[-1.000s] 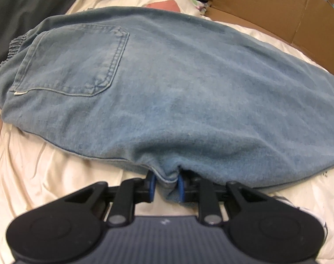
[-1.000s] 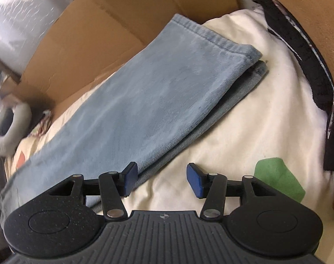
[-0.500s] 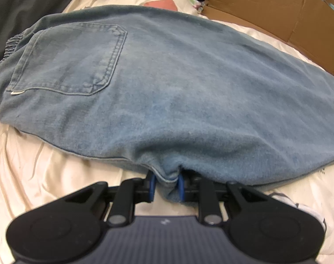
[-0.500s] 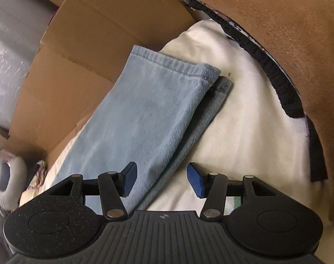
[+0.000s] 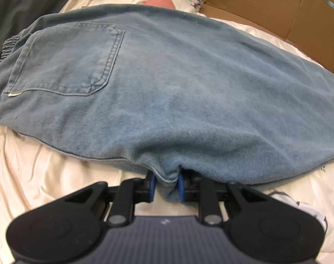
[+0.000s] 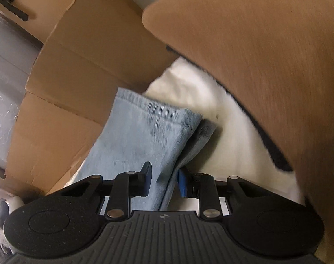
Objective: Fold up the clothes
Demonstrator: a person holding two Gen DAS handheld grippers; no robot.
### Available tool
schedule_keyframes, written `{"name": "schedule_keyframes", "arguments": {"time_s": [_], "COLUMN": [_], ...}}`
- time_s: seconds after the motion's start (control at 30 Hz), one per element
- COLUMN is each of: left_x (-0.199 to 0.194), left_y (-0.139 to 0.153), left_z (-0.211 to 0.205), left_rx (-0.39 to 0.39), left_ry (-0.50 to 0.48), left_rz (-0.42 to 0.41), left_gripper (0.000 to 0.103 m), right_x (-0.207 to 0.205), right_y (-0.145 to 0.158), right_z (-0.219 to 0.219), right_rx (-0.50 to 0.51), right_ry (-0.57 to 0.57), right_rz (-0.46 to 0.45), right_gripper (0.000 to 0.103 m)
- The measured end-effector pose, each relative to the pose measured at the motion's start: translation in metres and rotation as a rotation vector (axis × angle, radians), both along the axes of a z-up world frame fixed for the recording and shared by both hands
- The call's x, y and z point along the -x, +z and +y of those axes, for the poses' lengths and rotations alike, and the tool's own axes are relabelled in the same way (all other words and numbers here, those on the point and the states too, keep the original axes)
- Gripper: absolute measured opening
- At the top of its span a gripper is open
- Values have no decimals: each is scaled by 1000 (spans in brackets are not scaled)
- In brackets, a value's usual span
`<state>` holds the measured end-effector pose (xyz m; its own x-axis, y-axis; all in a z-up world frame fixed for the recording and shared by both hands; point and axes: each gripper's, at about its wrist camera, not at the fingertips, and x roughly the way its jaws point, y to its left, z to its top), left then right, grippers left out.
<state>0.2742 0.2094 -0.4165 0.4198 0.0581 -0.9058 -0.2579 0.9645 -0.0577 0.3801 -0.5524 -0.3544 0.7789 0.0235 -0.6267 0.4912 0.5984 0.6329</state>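
Observation:
Light blue jeans [image 5: 178,83] lie spread on a cream bedsheet [image 5: 34,176], back pocket [image 5: 65,59] facing up at the left. My left gripper [image 5: 166,187] is shut on a bunched bit of the jeans' near edge. In the right wrist view the two stacked jeans legs [image 6: 140,136] run away from me to their hem [image 6: 158,110]. My right gripper [image 6: 164,182] has its blue pads drawn in on the legs' side edge, with denim filling the gap between them.
Cardboard box flaps [image 5: 277,6] stand along the far side of the bed, and the same cardboard [image 6: 78,70] rises left of the legs. A big brown cushion [image 6: 266,55] looms at the right. Dark grey cloth [image 5: 17,4] lies at the far left.
My right gripper moved left over the jeans legs and its fingers closed from wide apart onto the denim. The left gripper kept its hold and barely shifted.

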Motion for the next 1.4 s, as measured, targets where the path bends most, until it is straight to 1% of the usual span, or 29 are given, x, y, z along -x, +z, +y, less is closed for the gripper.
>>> {"name": "schedule_keyframes", "arguments": {"time_s": [0.17, 0.27, 0.37, 0.57, 0.7, 0.73, 0.77, 0.8, 0.83, 0.93, 1.03, 1.13, 1.27, 1.4], "left_x": [-1, -1, -2, -2, -2, -2, -1, -2, -2, -3, -4, -6, -7, -7], "left_y": [0, 1, 1, 1, -1, -1, -1, -1, -1, 0, 0, 0, -1, -1], "left_z": [-1, -1, -1, -1, -1, -1, -1, -2, -2, -3, -5, -7, -8, -9], "left_rx": [-3, -5, -7, -9, -8, -8, -9, -11, -14, -23, -32, -40, -54, -62], "left_ry": [-12, -34, -40, -45, -45, -46, -47, -49, -51, -56, -61, -63, -72, -73], "left_rz": [6, 8, 9, 8, 6, 5, 4, 5, 7, 12, 17, 21, 26, 24], "left_gripper": [22, 22, 22, 22, 22, 22, 22, 22, 22, 22, 22, 22, 22, 22], "right_x": [-5, -9, -12, -9, -6, -4, -4, -3, -3, -4, -5, -8, -10, -8], "right_y": [-5, -9, -15, -20, -15, -13, -10, -8, -5, 6, 7, 0, -4, -2], "right_z": [-12, -15, -17, -20, -22, -22, -22, -21, -20, -16, -15, -21, -26, -28], "right_rx": [-18, -24, -15, -25, -23, -16, -8, -1, 15, 75, 93, 77, 66, 63], "right_ry": [-53, -61, -64, -66, -67, -61, -51, -39, -27, 7, 13, 10, 16, 30], "right_rz": [-3, -10, -12, -34, -32, -36, -35, -32, -32, -36, -33, -19, -14, -14], "right_gripper": [28, 28, 31, 30, 27, 19, 16, 11, 9, 9, 10, 13, 14, 9]}}
